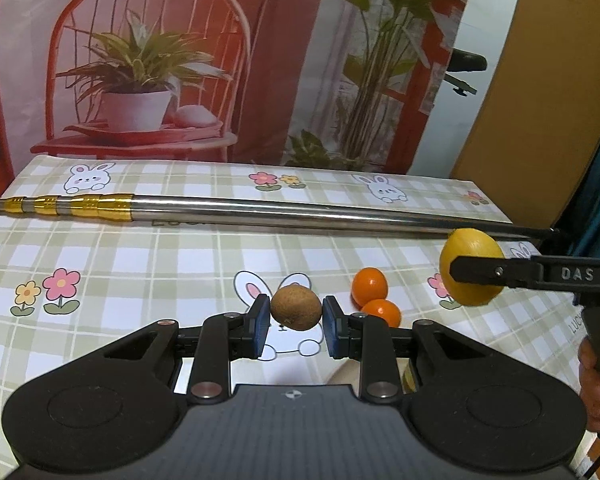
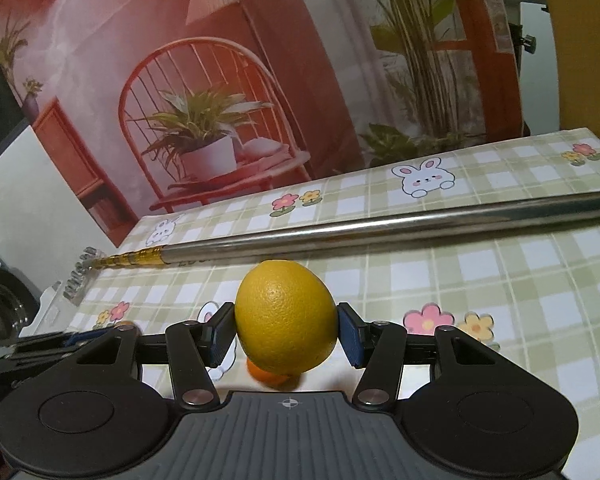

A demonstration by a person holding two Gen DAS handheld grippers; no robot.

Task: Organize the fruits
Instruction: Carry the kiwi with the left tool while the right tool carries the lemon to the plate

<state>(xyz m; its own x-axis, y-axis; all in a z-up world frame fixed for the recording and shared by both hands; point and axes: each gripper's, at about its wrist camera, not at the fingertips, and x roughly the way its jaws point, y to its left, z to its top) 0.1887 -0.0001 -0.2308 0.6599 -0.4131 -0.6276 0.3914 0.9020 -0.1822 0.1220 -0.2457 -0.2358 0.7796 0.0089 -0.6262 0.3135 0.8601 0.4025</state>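
Lemon (image 2: 286, 318) is pinched in the right gripper (image 2: 286, 330), carried above the desk (image 1: 180, 264), long axis upright. Kiwi (image 1: 296, 307) is pinched in the left gripper (image 1: 296, 322), axis crosswise. Two oranges (image 1: 370, 287) lie between, nearer the left. "DAS" is read on the right gripper; "LUC…" on the cloth.

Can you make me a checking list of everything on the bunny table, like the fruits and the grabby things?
Surface: checked tablecloth with bunnies and flowers.
Job's things: kiwi and lemon held above the cloth; two small oranges side by side on it.
Clutter: telescopic metal pole lying across the table.
Grippers: left gripper jaws shut on kiwi; right gripper jaws shut on lemon.
Cables: nothing seen.
Surroundings: printed backdrop of a red chair and plants.
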